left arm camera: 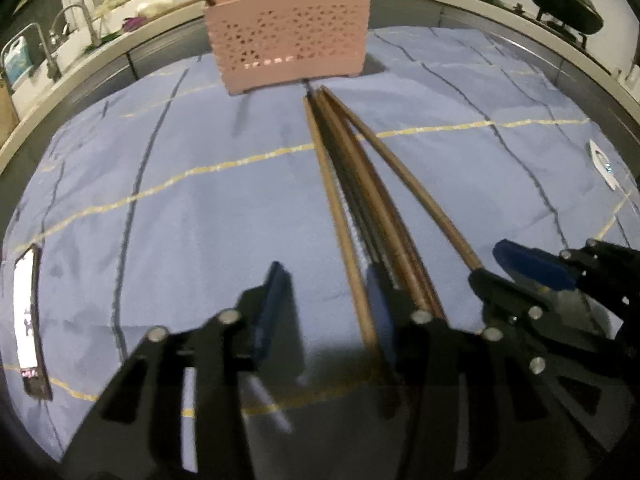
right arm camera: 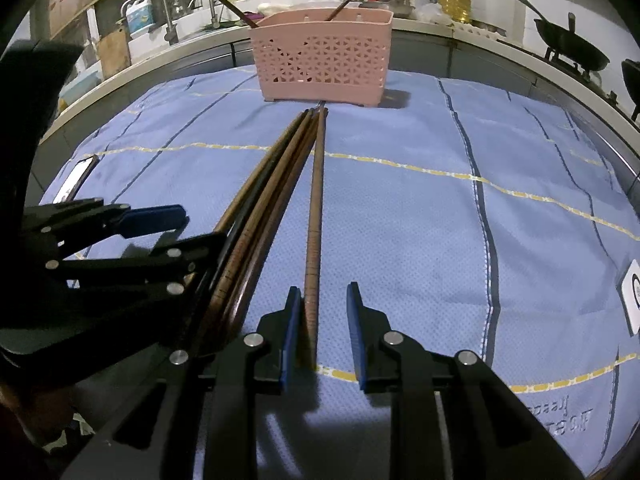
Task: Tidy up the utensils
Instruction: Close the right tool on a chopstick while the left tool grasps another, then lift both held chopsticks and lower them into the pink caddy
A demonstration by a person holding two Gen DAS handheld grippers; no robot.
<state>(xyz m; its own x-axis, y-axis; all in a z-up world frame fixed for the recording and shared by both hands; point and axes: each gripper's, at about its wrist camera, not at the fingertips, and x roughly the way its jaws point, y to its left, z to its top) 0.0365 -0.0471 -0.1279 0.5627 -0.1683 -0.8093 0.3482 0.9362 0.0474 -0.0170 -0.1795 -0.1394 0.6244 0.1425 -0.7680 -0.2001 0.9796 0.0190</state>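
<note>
Several brown chopsticks (left arm camera: 352,184) lie on the blue cloth, pointing at a pink perforated utensil basket (left arm camera: 290,40) that holds two chopsticks. My left gripper (left arm camera: 326,312) is open; one chopstick runs along the inside of its right finger, the others lie just outside it. My right gripper (right arm camera: 324,332) is open around the thick end of one separate chopstick (right arm camera: 316,216), which lies against its left pad. In the right wrist view the bundle (right arm camera: 256,208) lies left, beside the left gripper (right arm camera: 172,228), with the basket (right arm camera: 324,60) behind. The right gripper (left arm camera: 508,268) shows in the left wrist view.
A phone (left arm camera: 28,320) lies on the cloth at the left. A white tag (left arm camera: 604,164) sits at the right. A counter with a sink tap (left arm camera: 76,20) and woks (left arm camera: 560,0) runs behind the table.
</note>
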